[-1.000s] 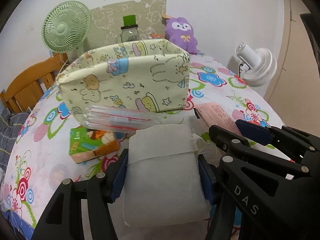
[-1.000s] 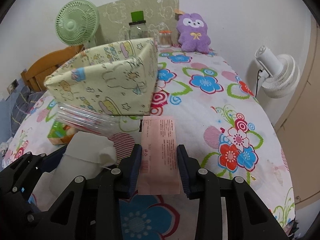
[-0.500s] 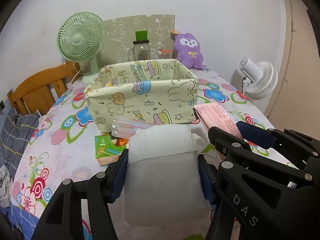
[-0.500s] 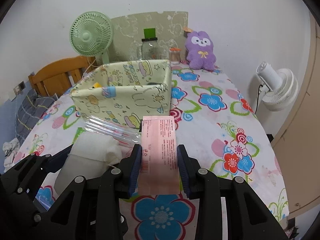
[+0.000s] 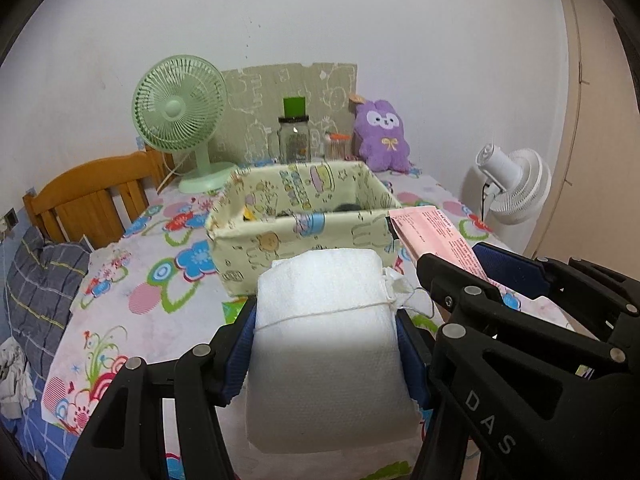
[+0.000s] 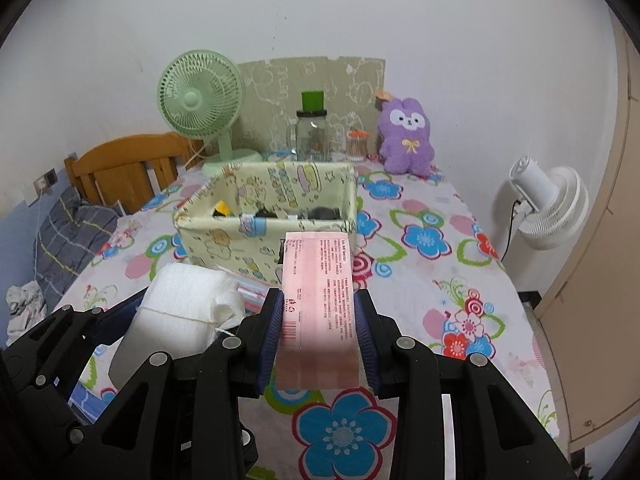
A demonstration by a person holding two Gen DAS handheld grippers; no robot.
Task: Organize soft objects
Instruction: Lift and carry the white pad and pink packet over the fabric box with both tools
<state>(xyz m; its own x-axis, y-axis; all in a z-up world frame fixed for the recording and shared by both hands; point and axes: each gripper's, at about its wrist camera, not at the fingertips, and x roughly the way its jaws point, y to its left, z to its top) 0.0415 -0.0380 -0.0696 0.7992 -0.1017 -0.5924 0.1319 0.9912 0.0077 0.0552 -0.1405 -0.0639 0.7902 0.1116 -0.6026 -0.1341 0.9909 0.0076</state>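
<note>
floral table (image 6: 460, 288): left tongs (image 5: 326, 346) clamp white bundle (image 5: 324, 344), right tongs (image 6: 318, 332) pink packet (image 6: 316, 280).

The left gripper (image 5: 326, 344) points forward and downward, its blue-padded jaws pressed against both sides of a white bundle (image 5: 324, 344) that fills the gap between them. Just beside it, the right gripper (image 6: 318, 320) tilts likewise, its jaws standing narrower, clamped on a flat pink packet (image 6: 316, 300) protruding ahead of the fingertips.

The left claw (image 5: 326, 344) is gripping a white tied pouch (image 5: 326, 344) above the flowered tabletop (image 5: 132, 300), in front of the yellow fabric basket (image 5: 296, 236), while the right claw (image 5: 480, 268) is holding a pink packet (image 5: 436, 232) beside it.
</note>
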